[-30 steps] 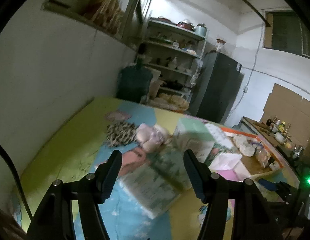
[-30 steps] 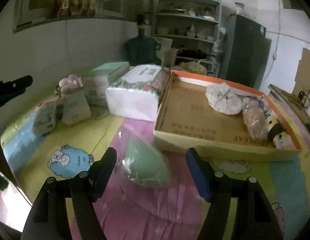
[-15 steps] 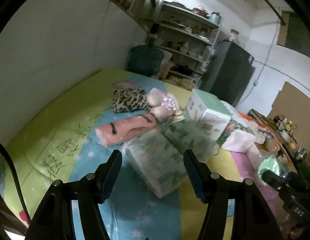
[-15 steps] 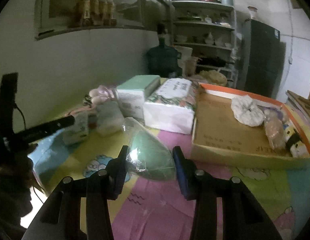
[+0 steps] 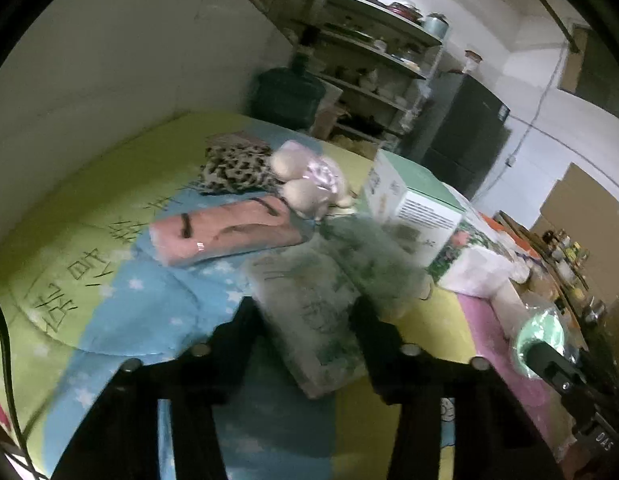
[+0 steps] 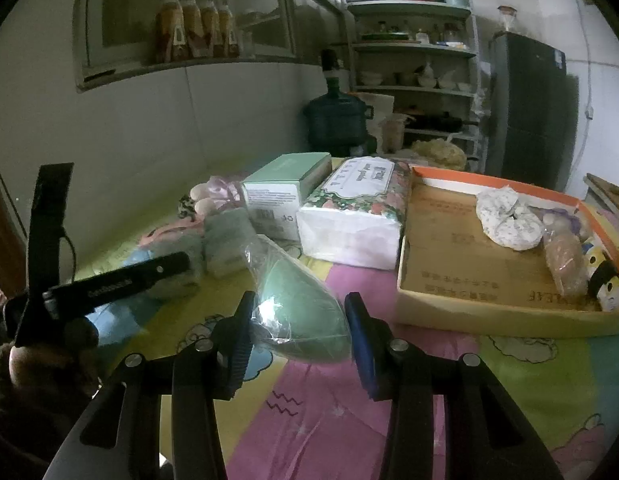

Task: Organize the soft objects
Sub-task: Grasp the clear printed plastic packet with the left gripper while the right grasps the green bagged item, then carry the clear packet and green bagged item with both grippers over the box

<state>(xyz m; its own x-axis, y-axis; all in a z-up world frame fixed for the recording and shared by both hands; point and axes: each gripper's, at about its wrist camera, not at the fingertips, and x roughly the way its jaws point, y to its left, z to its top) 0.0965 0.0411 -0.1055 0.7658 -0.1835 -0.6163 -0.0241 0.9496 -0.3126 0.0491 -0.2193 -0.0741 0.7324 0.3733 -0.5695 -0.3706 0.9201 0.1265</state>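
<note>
Right wrist view: right tongs [image 6: 297, 334] are closed on the green soft piece in clear wrap [image 6: 299, 300], both pads pressing its sides, low over the pink patch of the bed [image 6: 333, 412].
Left tongs [image 5: 305, 320]: jaws have just been closing around the pale tissue pack [image 5: 309, 304]; the blur leaves it unclear whether the pads press it yet.
Done: three or four soft things — a white floral pouch [image 6: 509, 220] among them — already lie at the far right end of the orange-rimmed box [image 6: 485, 316].
Left: the green piece, both grey-green packs, the pink folded cloth [image 5: 225, 232], the plush toy [image 5: 309, 184] and the leopard-print cloth [image 5: 233, 168] — roughly half the job, I judge.
Room: most of the box floor is bare; its near wall stands just right of the right tongs, so the piece must clear that edge.
Edges: the wall runs close along the bed's left side.
</note>
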